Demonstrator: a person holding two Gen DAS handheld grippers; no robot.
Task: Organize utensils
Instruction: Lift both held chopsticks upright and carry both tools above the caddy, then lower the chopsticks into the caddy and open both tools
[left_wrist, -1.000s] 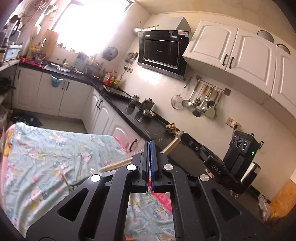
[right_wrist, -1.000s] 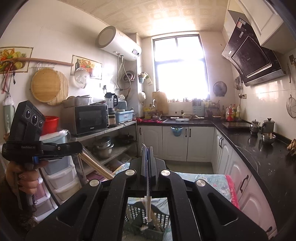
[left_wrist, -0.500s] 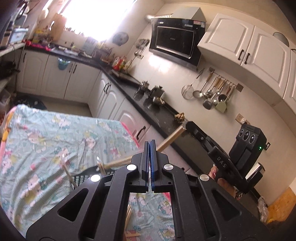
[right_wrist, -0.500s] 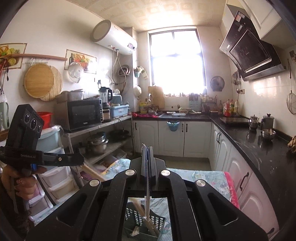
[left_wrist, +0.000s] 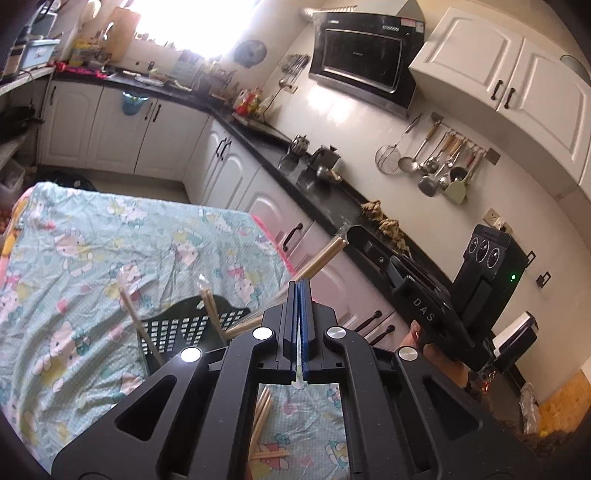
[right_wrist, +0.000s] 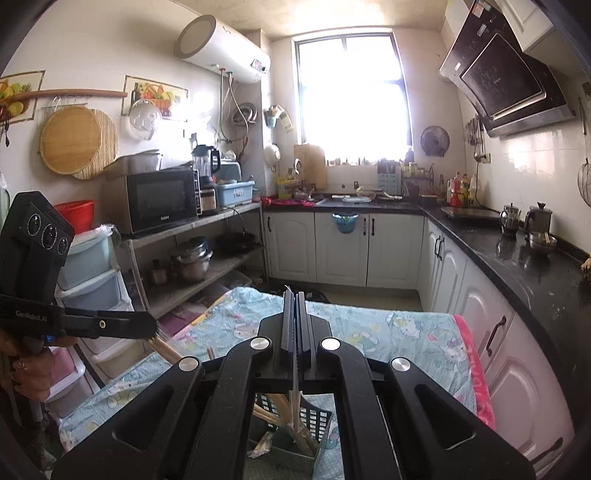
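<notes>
My left gripper (left_wrist: 299, 291) is shut on a wrapped pair of wooden chopsticks (left_wrist: 321, 258) that slants down into a dark slotted utensil basket (left_wrist: 192, 325) on the table. Other wrapped chopsticks (left_wrist: 208, 306) stand in that basket. My right gripper (right_wrist: 294, 299) is shut on a thin wrapped chopstick pack (right_wrist: 294, 387) that hangs down into the same basket (right_wrist: 295, 432). The left gripper's body (right_wrist: 85, 325) shows at the left of the right wrist view, the right gripper's body (left_wrist: 424, 310) at the right of the left wrist view.
The table has a light blue cartoon cloth (left_wrist: 92, 251). Loose chopsticks (left_wrist: 262, 417) lie on it near me. A black counter (right_wrist: 517, 258) and white cabinets run along the right. Shelves with a microwave (right_wrist: 159, 199) stand on the left.
Both grippers have come lower over the basket. The chopsticks in the left gripper now reach into the basket beside the others. The basket shows more fully in both views.
</notes>
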